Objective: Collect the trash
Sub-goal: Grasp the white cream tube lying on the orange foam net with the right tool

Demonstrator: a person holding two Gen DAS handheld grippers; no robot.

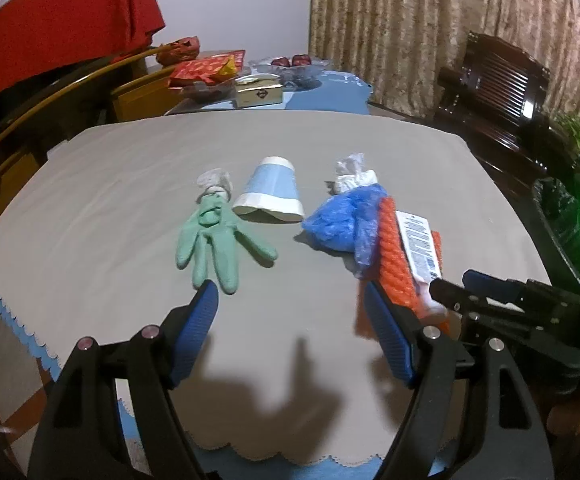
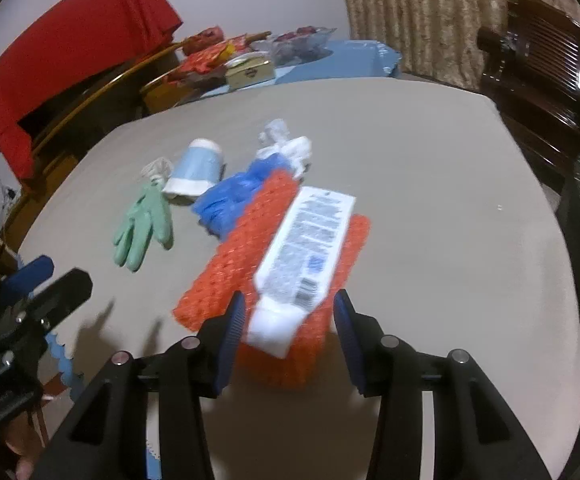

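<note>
Left wrist view: my left gripper (image 1: 290, 312) is spread wide and empty, hanging over the grey cloth (image 1: 109, 184) at lower centre. The green glove (image 1: 217, 236) lies just beyond my left fingertip, mid-frame left, not touched. The blue paper cup (image 1: 269, 192) lies on its side at centre, a crumpled white tissue (image 1: 213, 180) at the glove's cuff. A blue plastic bag (image 1: 338, 220) with white wadding (image 1: 352, 176) sits right of centre. The orange mesh wrap (image 1: 394, 252) and white tube (image 1: 418, 244) run toward lower right, where my right gripper (image 1: 454, 286) reaches in. A black bin bag (image 1: 558, 208) shows at the right edge, probably where the trash goes. Right wrist view: my right gripper (image 2: 290, 312) is part open. Its pads straddle the white tube's (image 2: 310, 240) cap end at lower centre, over the orange mesh wrap (image 2: 249, 256), with gaps on both sides, so nothing is gripped. The glove (image 2: 141, 228), cup (image 2: 197, 172) and blue bag (image 2: 225, 200) sit upper left, and my left gripper (image 2: 55, 276) at the left edge. Step looks like the first pickup, nothing collected. Next: push forward slightly, clamp the tube without snagging mesh, lift.
</note>
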